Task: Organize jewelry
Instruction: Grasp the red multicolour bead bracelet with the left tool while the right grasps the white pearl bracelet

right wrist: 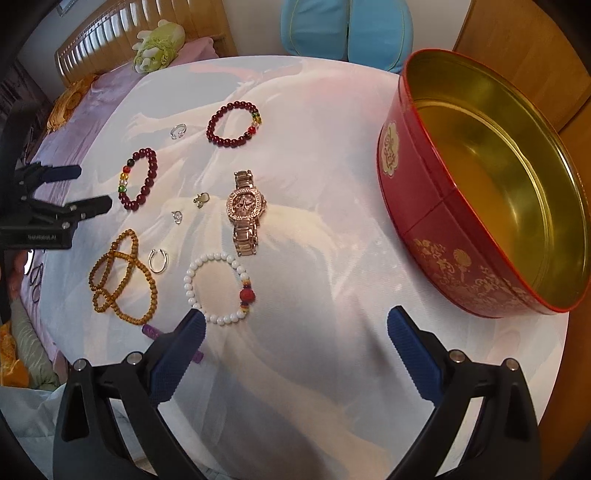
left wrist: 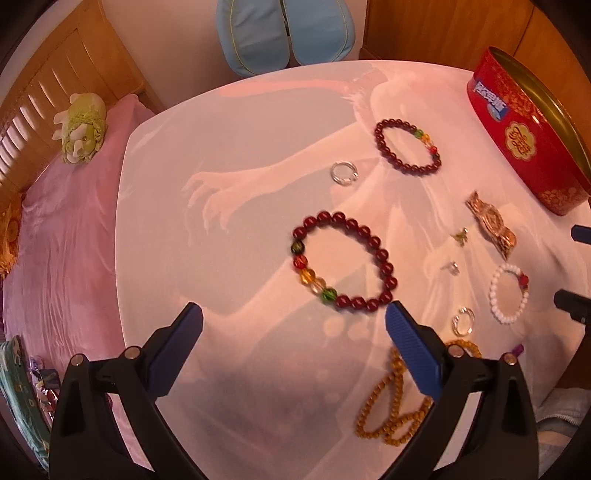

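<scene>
Jewelry lies spread on a round white table (left wrist: 240,155). A large dark red bead bracelet (left wrist: 343,262) lies just ahead of my open, empty left gripper (left wrist: 293,317). A smaller red bracelet (left wrist: 408,146), a silver ring (left wrist: 342,172), a rose-gold watch (right wrist: 245,212), a white bead bracelet (right wrist: 219,284), an amber bead necklace (right wrist: 122,273) and small charms lie around. My right gripper (right wrist: 295,321) is open and empty, just right of the white bracelet. The left gripper (right wrist: 85,188) shows at the left of the right wrist view.
An open, empty red and gold tin (right wrist: 491,192) stands at the table's right side. A pink bed (left wrist: 62,229) with a green plush toy (left wrist: 81,125) lies to the left. A blue cushion (left wrist: 284,33) is beyond the table.
</scene>
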Motion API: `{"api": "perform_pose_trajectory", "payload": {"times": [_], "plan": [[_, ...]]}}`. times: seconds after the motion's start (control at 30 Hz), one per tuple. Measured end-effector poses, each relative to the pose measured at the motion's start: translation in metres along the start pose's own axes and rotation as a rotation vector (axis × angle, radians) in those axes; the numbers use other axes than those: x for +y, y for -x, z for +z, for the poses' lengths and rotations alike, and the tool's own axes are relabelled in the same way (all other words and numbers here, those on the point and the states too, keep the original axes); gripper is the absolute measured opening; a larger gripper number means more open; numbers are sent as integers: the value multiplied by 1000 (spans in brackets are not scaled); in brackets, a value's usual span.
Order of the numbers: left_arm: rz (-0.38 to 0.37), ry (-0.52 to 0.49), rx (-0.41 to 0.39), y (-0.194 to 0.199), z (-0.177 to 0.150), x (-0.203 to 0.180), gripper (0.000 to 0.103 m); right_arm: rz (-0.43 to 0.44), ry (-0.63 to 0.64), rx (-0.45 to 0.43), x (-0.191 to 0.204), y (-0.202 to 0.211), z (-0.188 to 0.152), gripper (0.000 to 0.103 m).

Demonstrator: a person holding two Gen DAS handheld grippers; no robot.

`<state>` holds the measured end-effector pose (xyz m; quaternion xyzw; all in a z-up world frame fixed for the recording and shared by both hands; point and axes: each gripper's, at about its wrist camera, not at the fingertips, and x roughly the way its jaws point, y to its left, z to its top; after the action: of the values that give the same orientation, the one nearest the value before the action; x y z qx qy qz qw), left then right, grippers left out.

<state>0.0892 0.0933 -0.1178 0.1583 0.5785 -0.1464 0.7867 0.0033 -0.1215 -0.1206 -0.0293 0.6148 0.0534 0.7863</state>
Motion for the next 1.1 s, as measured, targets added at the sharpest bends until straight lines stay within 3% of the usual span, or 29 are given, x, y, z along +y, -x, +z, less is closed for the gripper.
{"api": "perform_pose_trajectory", "payload": {"times": [0.17, 0.43, 0.5, 0.53, 0.6, 0.63, 0.8, 1.1], "plan": [[7, -20, -6, -18, 21, 9, 96, -43, -3, 8, 8, -16, 3, 99], [-20, -81, -32, -36, 25, 13, 96, -71, -28, -14, 14, -32, 8, 98], [-39, -92, -49, -37, 24, 15, 95, -43, -21, -10, 19, -38, 7, 74], [-65, -99, -65, -35, 24, 15, 86, -21, -35, -28, 19, -35, 5, 59], [-129, -112, -102, -28, 22, 15, 44, -10, -3, -29, 29, -31, 5, 38], [-121, -127, -108, -27, 21, 14, 10, 5, 14, -15, 34, -31, 5, 10], [-166, -116, -96, -20, 19, 10, 9, 37, 16, -9, 41, -22, 0, 10], [-214, -33, -210, 44, 1, -18, 9, 83, 17, -179, 22, 46, -5, 10]]}}
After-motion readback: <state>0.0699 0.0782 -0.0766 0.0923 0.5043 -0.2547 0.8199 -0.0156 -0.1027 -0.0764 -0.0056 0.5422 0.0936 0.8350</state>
